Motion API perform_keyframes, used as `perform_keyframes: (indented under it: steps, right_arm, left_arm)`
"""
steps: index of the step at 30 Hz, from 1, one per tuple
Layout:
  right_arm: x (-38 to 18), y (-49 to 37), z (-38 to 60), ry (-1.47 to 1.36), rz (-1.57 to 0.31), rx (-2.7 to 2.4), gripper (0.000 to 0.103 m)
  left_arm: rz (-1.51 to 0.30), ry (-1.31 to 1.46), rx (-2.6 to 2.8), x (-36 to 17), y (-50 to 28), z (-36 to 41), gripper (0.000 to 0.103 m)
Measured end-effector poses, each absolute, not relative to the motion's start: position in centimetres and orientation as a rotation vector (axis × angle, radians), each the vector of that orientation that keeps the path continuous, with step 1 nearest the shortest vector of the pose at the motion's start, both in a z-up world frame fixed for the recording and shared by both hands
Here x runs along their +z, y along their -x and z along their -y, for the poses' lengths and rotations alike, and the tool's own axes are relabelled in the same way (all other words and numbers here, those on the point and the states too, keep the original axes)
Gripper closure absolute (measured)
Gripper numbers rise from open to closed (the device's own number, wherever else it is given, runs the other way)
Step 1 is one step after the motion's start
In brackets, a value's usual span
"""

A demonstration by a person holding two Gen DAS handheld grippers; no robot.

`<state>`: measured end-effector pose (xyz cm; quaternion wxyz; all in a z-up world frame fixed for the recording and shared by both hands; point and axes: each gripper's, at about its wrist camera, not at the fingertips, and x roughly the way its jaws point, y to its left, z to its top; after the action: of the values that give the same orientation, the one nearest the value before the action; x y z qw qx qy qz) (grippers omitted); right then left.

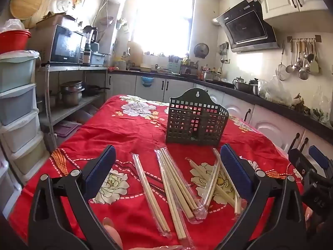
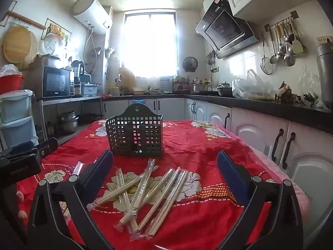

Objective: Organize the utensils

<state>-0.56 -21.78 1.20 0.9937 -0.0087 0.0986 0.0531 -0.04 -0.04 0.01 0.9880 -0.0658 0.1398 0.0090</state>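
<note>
Chopsticks (image 1: 177, 189): pale wood pairs, each in a clear plastic sleeve, lying flat and loose on the red floral cloth, roughly 6 or 7 packs (overlap makes the count unsure). 1 pack lies apart at the left of the pile, the rest cross each other. Holder (image 1: 196, 120): dark perforated plastic basket, upright, empty, just behind the pile, with a hang-hole tab on top.

Microwave (image 1: 66, 45) brand, range hood (image 1: 247, 25) labels, possibly printed, all unreadable
</note>
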Motion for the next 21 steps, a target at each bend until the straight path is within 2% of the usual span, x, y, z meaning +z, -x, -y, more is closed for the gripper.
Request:
perform_keyframes:
  steps: [21]
  right_arm:
    - [1.11,0.62,22.20,-0.017,-0.206,0.110,0.006]
  left_arm:
    - [-0.278,0.131,0.020,0.44,0.20,0.15,0.010]
